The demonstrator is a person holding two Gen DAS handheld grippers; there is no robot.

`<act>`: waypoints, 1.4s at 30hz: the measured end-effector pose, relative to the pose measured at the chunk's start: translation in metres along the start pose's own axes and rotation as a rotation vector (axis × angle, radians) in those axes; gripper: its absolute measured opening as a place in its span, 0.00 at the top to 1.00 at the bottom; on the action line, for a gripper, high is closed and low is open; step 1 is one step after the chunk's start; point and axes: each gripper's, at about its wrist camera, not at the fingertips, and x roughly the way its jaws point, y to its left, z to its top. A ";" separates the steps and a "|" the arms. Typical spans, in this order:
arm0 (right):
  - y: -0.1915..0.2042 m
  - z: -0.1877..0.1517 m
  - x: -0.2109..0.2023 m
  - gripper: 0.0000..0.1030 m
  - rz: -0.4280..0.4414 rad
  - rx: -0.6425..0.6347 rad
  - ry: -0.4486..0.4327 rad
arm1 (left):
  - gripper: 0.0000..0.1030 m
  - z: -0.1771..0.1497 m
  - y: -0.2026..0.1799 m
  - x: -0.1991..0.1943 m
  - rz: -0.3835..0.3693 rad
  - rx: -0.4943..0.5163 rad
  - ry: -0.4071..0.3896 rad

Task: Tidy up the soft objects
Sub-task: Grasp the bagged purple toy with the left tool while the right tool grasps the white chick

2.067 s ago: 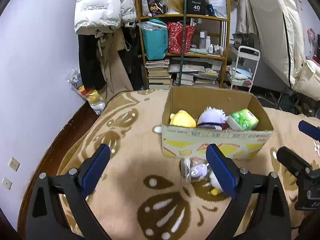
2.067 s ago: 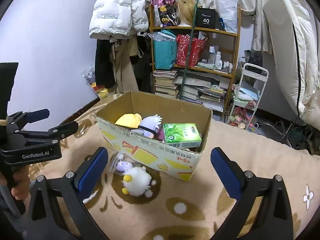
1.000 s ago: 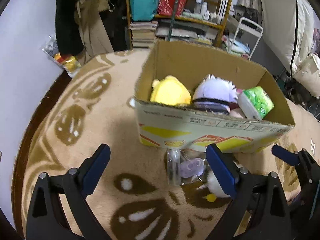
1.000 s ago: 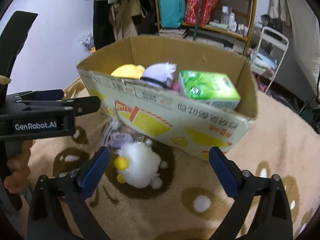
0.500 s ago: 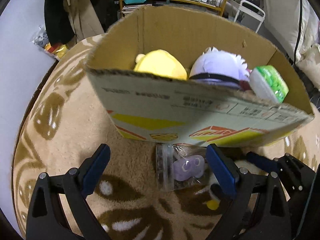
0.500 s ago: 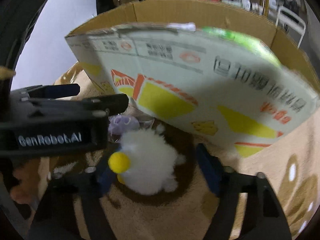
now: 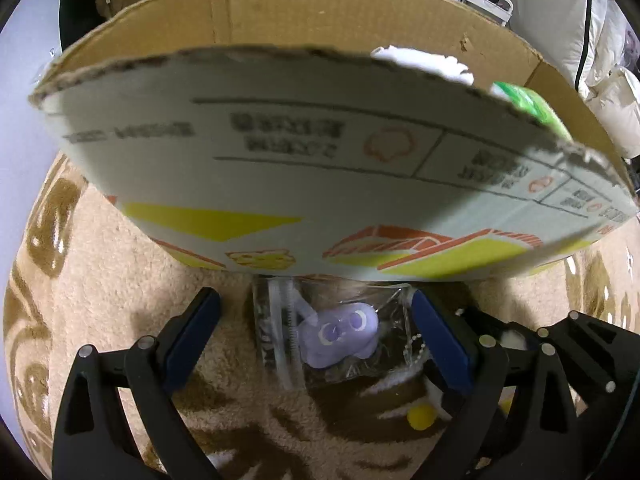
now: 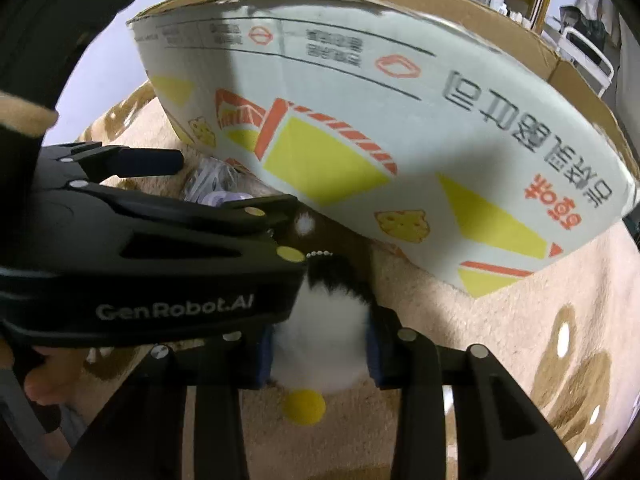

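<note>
I saw right gripper [image 8: 319, 350] clamped on fluffy white plush [image 8: 320, 344] | left gripper [image 7: 316, 330] wide around bagged purple plush [image 7: 340, 336] | both beside printed cardboard box [image 7: 320, 168]

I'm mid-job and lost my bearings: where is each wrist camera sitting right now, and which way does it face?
Left wrist: low over the rug, facing the cardboard box; own open left tongs straddle the bagged purple plush.
Right wrist: low, facing the same box; own right tongs grip the white fluffy toy; the left tongs' body crosses the view.
Shared: box front, both toys, rug.
</note>
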 end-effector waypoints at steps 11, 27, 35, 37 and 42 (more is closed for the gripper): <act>-0.020 0.002 0.004 0.62 0.040 0.040 0.026 | 0.07 0.003 -0.031 0.019 0.064 0.054 0.024; -0.011 0.005 0.015 0.62 0.035 0.043 0.034 | 0.06 0.006 -0.039 0.038 0.084 0.091 0.050; -0.009 0.005 0.017 0.62 0.029 0.035 0.032 | 0.18 -0.002 -0.040 0.024 0.094 0.083 0.059; -0.009 0.005 0.018 0.62 0.030 0.035 0.033 | 0.24 -0.004 -0.039 0.022 0.111 0.082 0.057; -0.009 0.005 0.017 0.62 0.031 0.038 0.032 | 0.27 -0.007 -0.035 0.018 0.107 0.067 0.056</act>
